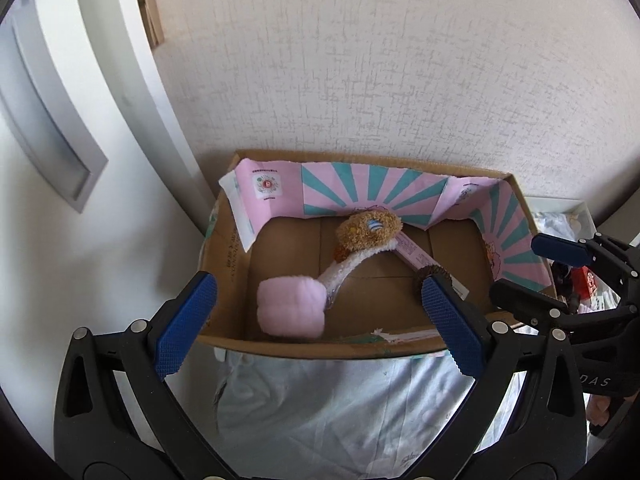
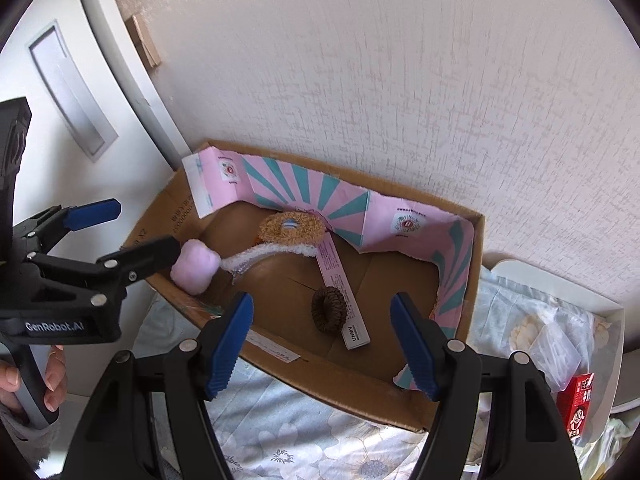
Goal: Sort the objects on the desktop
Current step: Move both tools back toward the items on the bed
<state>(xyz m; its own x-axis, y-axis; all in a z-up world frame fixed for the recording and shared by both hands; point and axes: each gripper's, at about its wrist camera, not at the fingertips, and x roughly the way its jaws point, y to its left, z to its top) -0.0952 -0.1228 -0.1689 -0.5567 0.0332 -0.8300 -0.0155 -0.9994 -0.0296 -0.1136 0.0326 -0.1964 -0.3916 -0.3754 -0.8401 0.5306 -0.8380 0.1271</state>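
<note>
Both tongs stand wide and empty: the left gripper, marked "GenRobot.AI", and the right gripper above the brown cardboard box. Inside it lie a slim pink carton reading "UNMV", a brown hair scrunchie and a pink-and-white plush headband.

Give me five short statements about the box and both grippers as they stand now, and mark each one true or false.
1. The left gripper is open and holds nothing. True.
2. The brown hair tie lies outside the cardboard box. False: it lies on the box floor.
3. The right gripper is shut on the pink slim box. False: its jaws are open and empty.
4. The fluffy headband lies inside the box. True.
5. A red packet sits right of the box. True.
</note>
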